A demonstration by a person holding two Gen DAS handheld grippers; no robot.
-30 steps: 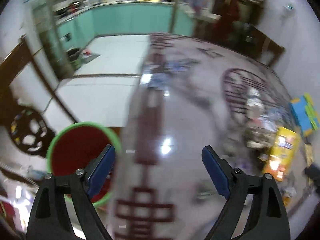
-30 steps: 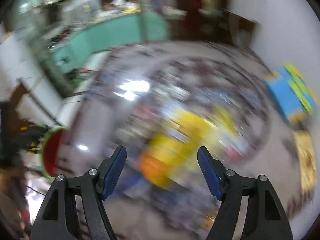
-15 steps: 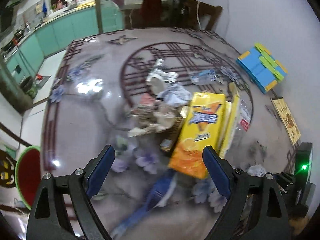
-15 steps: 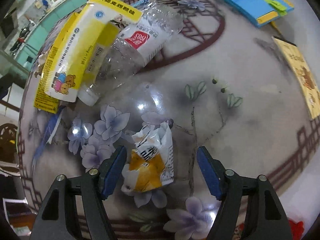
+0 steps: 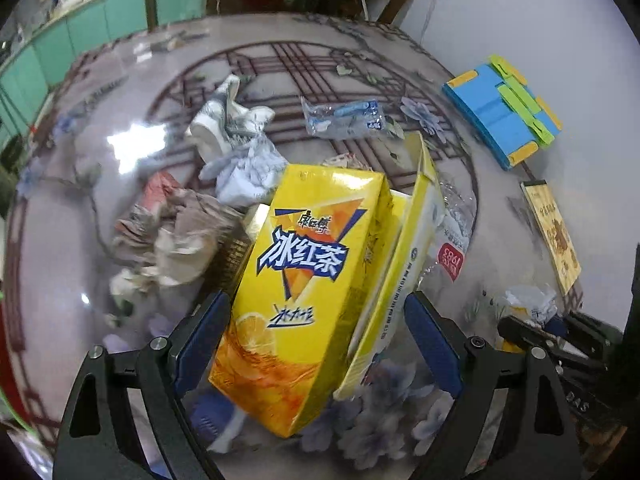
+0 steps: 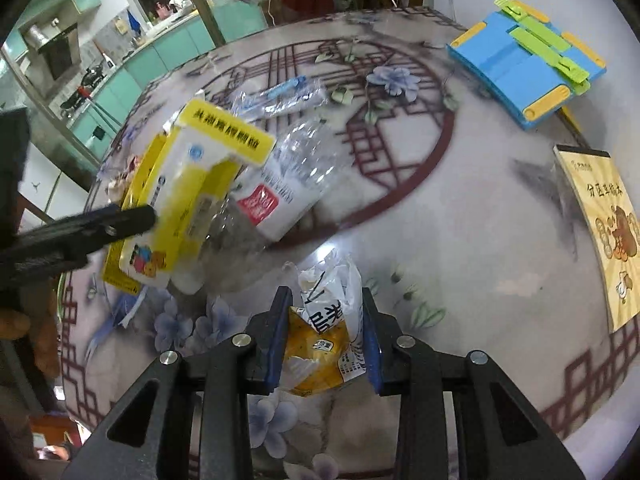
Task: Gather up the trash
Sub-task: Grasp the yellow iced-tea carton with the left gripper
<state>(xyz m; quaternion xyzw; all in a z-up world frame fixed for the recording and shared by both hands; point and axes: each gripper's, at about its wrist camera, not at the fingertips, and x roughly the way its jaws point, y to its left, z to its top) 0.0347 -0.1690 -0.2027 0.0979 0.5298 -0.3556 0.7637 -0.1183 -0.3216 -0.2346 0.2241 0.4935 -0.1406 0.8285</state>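
Observation:
Trash lies in a heap on a round patterned table. In the left wrist view my left gripper is open, its blue fingers on either side of a yellow iced-tea carton. A flattened yellow-and-white box leans against the carton's right side. In the right wrist view my right gripper is shut on a crumpled yellow-and-white wrapper just above the table. The same wrapper shows in the left wrist view.
Crumpled paper and brown wrappers lie left of the carton. A crushed clear bottle and a flat plastic bottle lie behind. A blue-and-yellow stand and a yellow booklet sit at the right.
My left gripper swung from the red bin at the table edge to the yellow carton and moved close around it. My right gripper closed on the crumpled wrapper.

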